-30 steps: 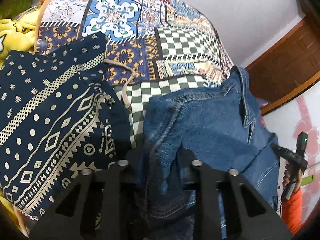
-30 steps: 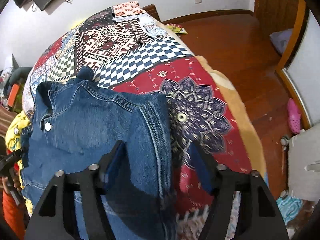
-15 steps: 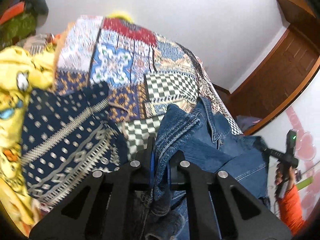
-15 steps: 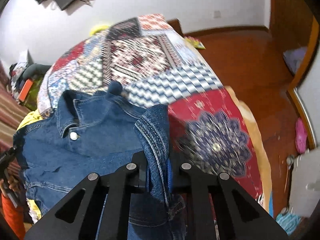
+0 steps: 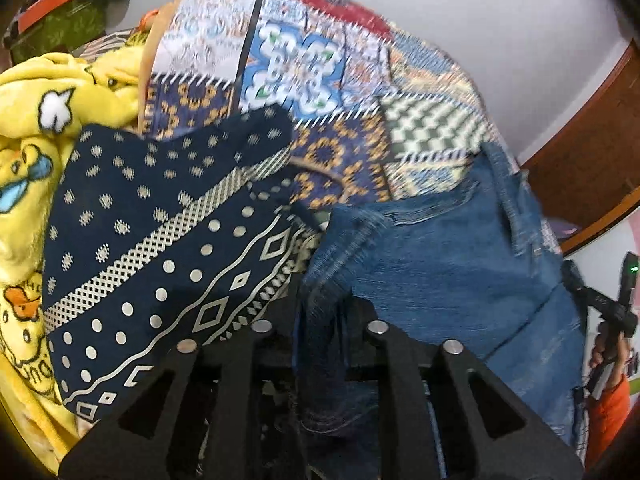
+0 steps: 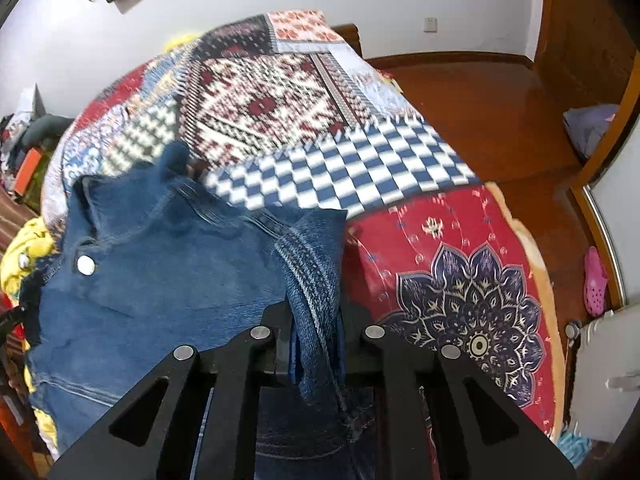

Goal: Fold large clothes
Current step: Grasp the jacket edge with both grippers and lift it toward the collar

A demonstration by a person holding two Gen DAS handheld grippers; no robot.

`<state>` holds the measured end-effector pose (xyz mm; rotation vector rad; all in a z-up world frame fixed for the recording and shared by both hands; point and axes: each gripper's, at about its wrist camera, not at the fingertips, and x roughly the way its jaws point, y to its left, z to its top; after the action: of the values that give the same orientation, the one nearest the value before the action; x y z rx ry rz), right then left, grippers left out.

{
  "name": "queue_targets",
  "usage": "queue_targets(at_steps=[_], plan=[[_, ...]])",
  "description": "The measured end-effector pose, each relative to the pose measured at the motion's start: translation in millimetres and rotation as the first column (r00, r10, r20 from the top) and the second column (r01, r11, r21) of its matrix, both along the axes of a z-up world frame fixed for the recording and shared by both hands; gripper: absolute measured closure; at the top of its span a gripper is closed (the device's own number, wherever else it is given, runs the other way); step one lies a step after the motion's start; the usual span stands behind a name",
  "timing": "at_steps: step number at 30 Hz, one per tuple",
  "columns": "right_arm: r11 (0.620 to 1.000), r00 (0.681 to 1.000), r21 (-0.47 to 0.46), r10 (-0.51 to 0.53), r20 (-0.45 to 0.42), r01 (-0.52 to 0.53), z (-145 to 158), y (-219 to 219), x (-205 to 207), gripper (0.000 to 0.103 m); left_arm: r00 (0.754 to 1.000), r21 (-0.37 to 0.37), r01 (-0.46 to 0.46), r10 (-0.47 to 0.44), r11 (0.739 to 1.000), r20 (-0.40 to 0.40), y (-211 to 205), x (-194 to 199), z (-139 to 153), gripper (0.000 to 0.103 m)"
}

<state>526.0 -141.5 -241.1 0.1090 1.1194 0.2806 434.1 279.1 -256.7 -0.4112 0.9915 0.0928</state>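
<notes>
A blue denim jacket (image 5: pixel 460 264) lies on the patchwork bedspread (image 5: pixel 320 80), collar toward the far side. My left gripper (image 5: pixel 320 328) is shut on a bunched fold of the jacket's left edge. In the right wrist view the jacket (image 6: pixel 160 280) shows its collar and a metal button (image 6: pixel 85 265). My right gripper (image 6: pixel 316 332) is shut on a fold of the jacket's right edge, the seam standing up between the jaws.
A navy patterned garment (image 5: pixel 160 260) lies just left of the jacket, over a yellow cartoon blanket (image 5: pixel 36 128). The bedspread (image 6: pixel 460 300) drops off to a wooden floor (image 6: pixel 500 112) on the right. The other gripper's handle (image 5: pixel 612 312) shows at far right.
A second ago both grippers were open around the jacket's edges. They have closed on the folds, lifted them, and now sit lower with the cloth spread wider between them.
</notes>
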Motion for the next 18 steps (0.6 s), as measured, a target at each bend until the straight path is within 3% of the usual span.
queue_targets(at_steps=[4, 9, 12, 16, 18], plan=[[0.998, 1.0, -0.055, 0.018, 0.016, -0.017, 2.1, 0.7, -4.5, 0.083, 0.999, 0.041, 0.009, -0.008, 0.999, -0.035, -5.7, -4.0, -5.4, 0.081], [0.986, 0.997, -0.159, 0.06, 0.046, -0.052, 24.6, 8.8, -19.7, 0.074, 0.998, 0.157, 0.019, -0.011, 0.987, -0.055, -16.4, -17.3, 15.7, 0.078], [0.98, 0.991, -0.184, 0.096, 0.092, -0.078, 44.1, 10.8, -37.2, 0.06, 0.999, 0.225, -0.005, 0.013, 0.974, -0.034, -19.8, -30.3, 36.1, 0.065], [0.982, 0.981, -0.172, 0.112, 0.161, -0.084, 75.0, 9.0, -68.1, 0.028, 0.999, 0.282, -0.03, 0.02, 0.959, 0.038, -28.3, -58.8, 68.9, 0.054], [0.985, 0.975, -0.154, 0.108, 0.195, -0.078, 92.6, 4.3, -88.9, 0.024, 0.998, 0.299, -0.022, 0.003, 0.954, 0.064, -36.1, -74.1, 83.8, 0.049]])
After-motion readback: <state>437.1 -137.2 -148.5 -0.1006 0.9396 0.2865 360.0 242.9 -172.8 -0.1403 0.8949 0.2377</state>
